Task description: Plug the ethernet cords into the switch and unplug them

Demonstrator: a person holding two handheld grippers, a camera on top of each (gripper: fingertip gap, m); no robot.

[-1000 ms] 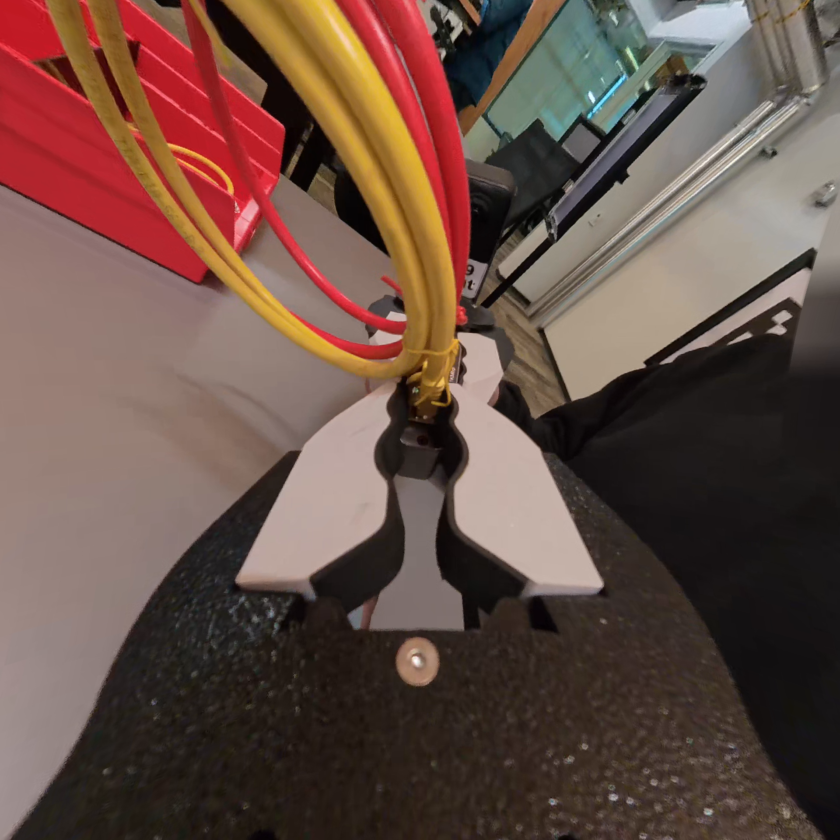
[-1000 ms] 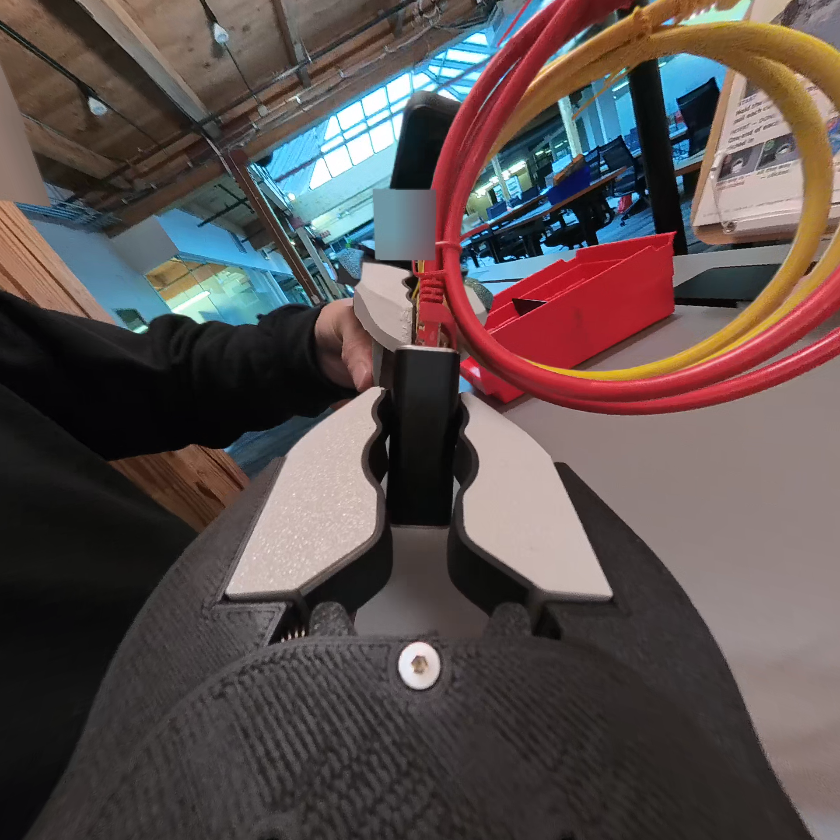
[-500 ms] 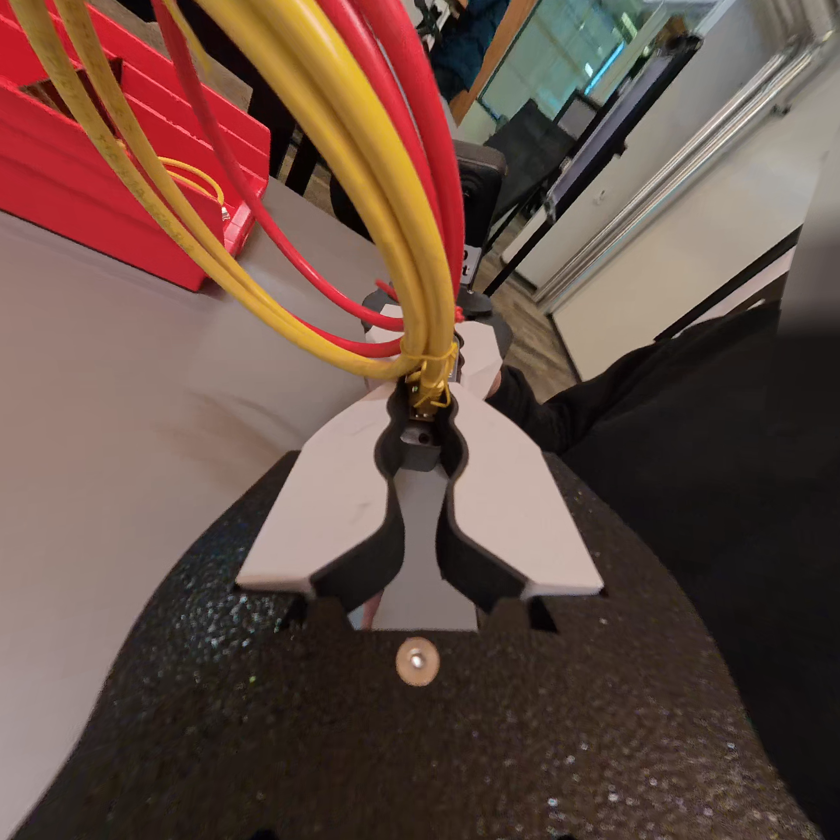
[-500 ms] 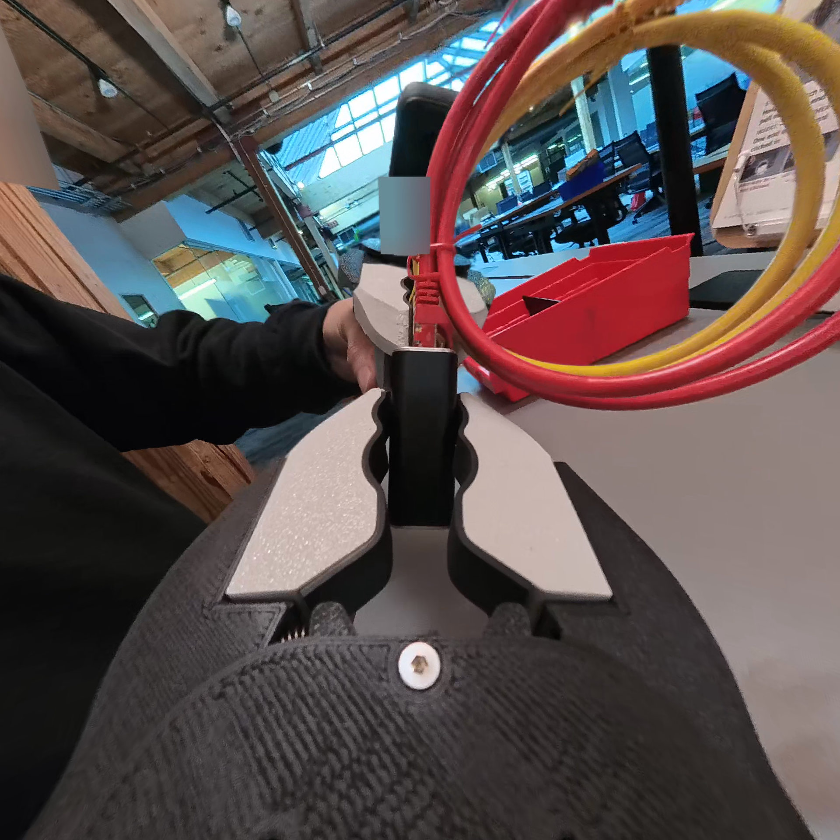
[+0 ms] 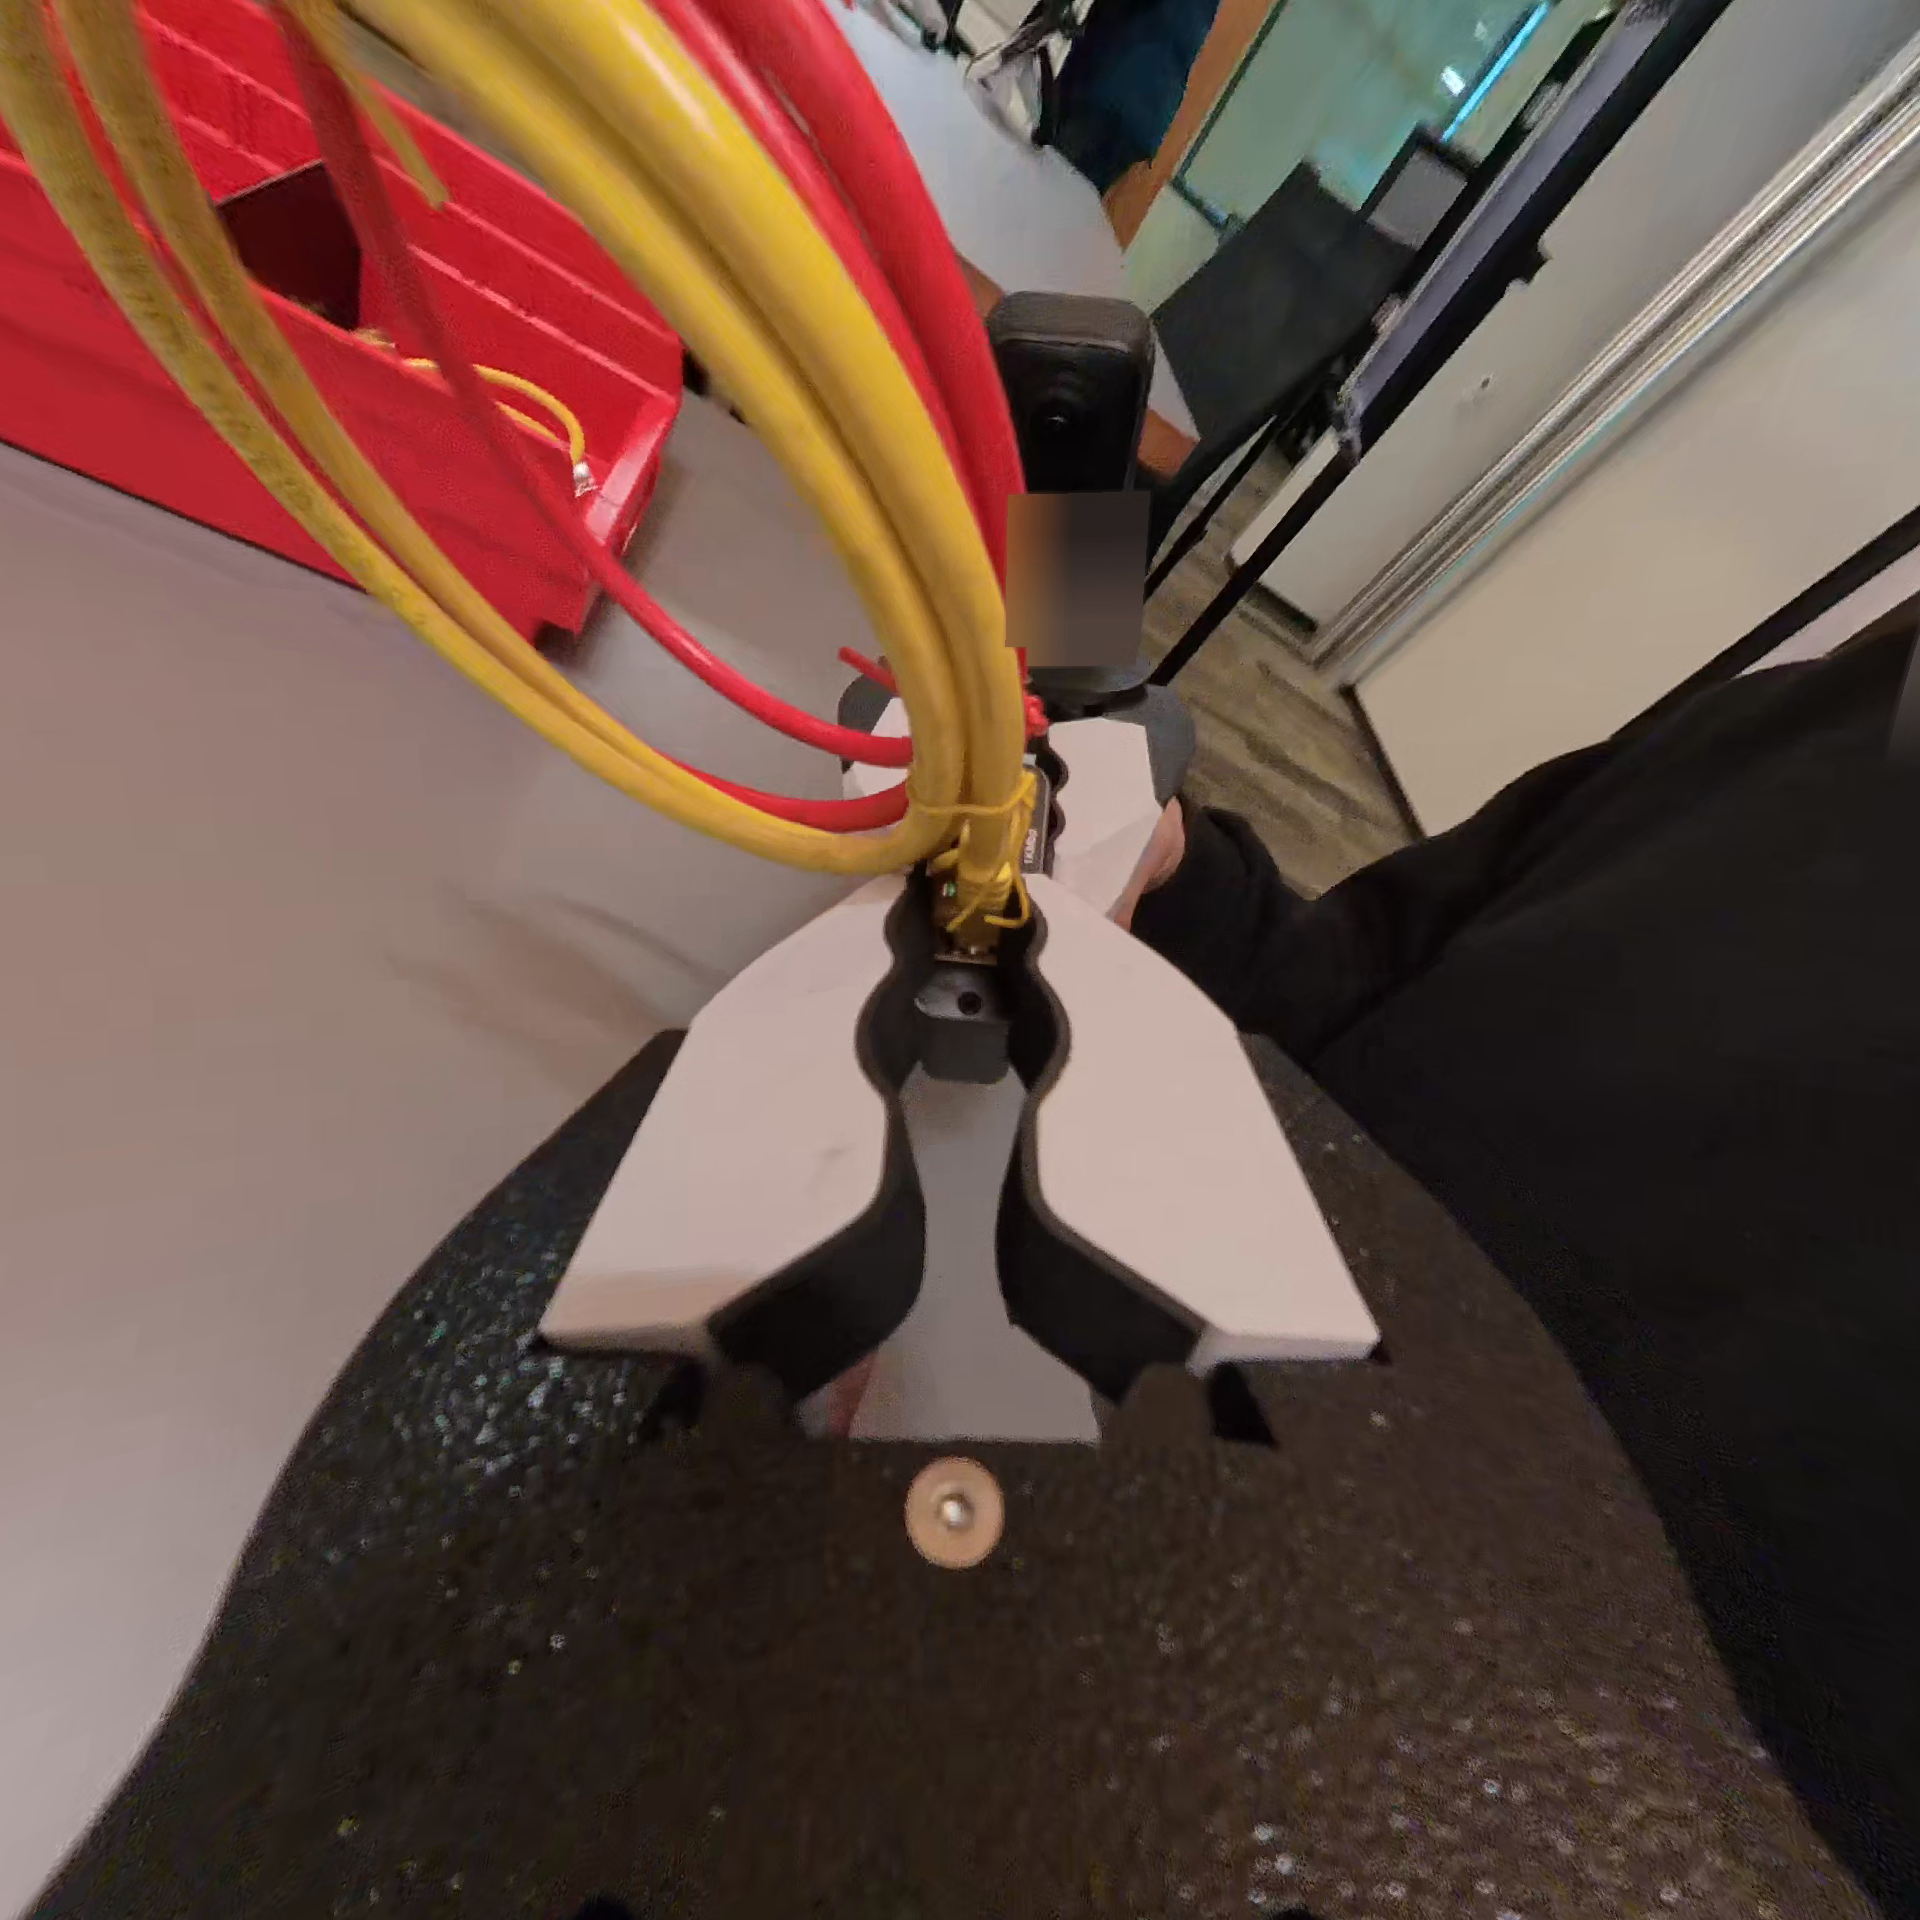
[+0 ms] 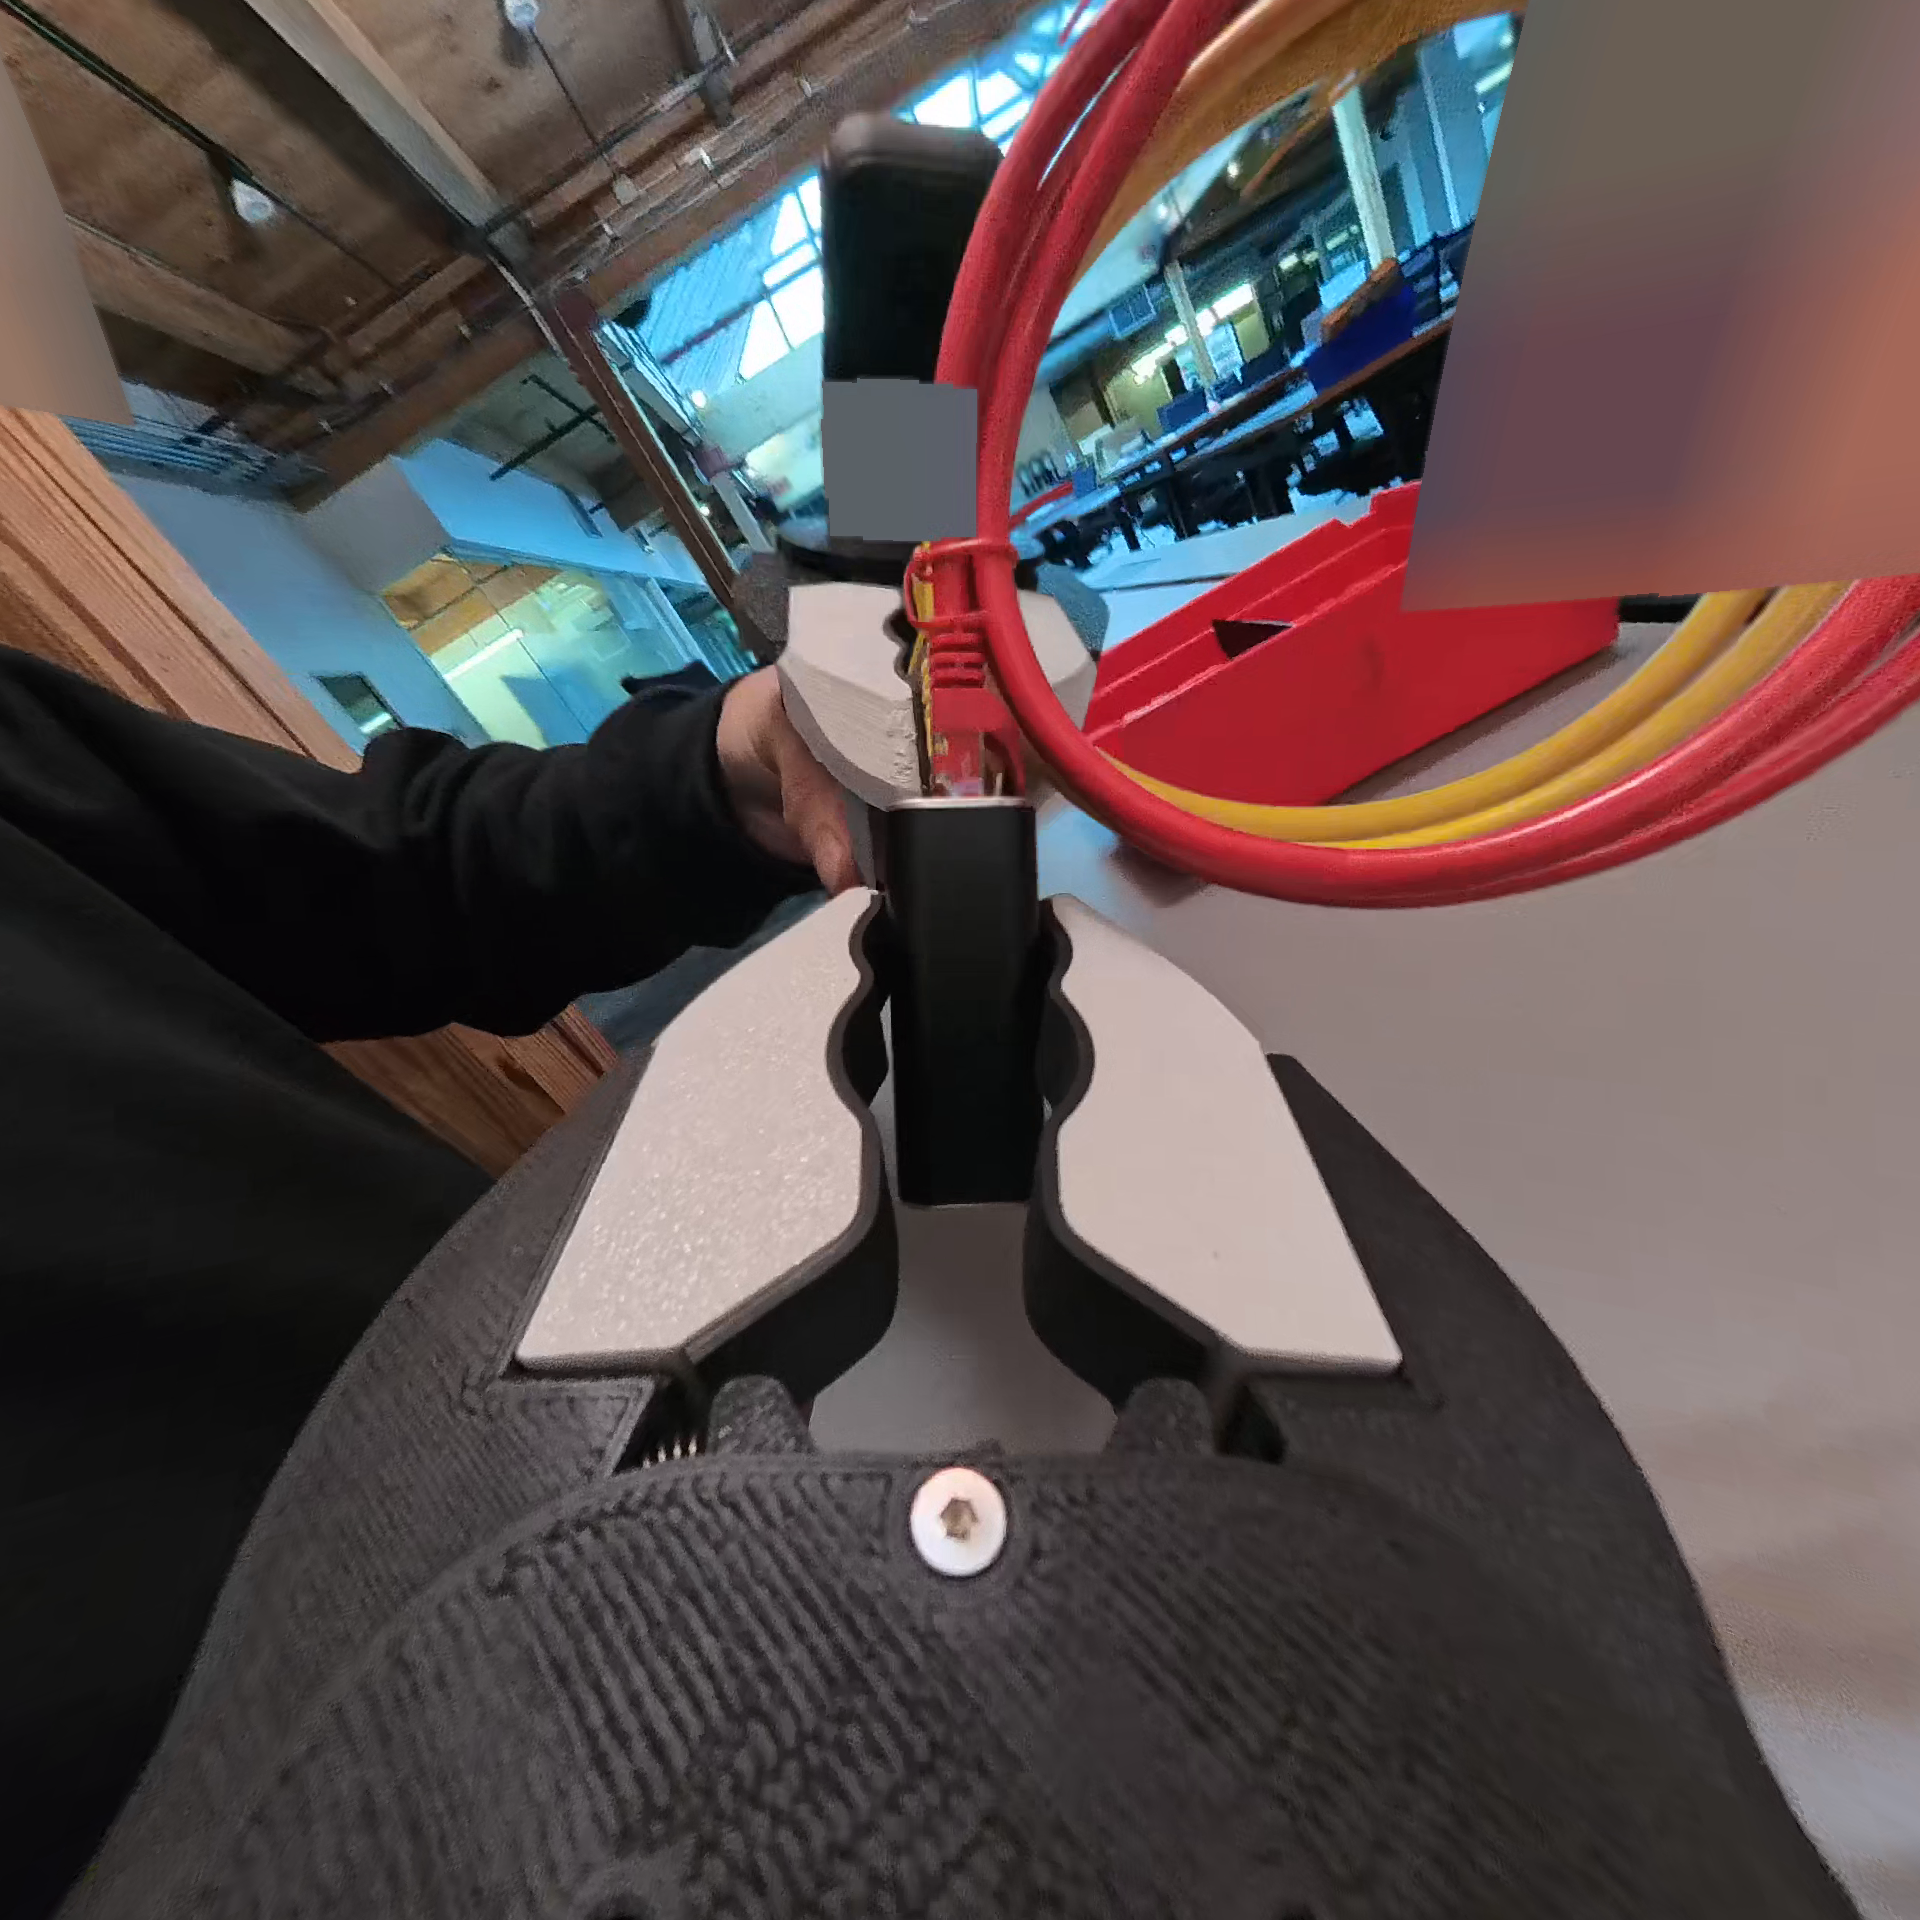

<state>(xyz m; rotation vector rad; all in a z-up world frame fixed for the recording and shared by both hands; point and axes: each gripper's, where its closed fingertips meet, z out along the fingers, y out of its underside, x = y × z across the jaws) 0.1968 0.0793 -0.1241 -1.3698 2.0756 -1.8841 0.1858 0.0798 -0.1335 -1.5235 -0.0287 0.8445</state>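
1. Above the grey table [image 5: 260,935], the two grippers faced each other with the black switch [image 6: 961,997] held between them, lifted off the surface.
2. The right gripper [image 6: 961,935] was clamped on the switch's body. The left gripper [image 5: 966,977] was pinched around the yellow cord [image 5: 831,416] at its plug, right at the switch's end.
3. The red cord [image 6: 997,416] already sat in a port, so I judged the yellow plug was being seated or pulled; which one, I could not tell.
4. The next move called for a straight push or pull along the port while the right grip held the switch steady.
5. Only the right wrist view showed the red plug entering the switch's metal-edged face and a hand [image 6: 779,769] behind the far gripper.
6. Only the left wrist view showed the yellow plug in its fingers, and loose yellow wire inside the red bin [image 5: 436,343].
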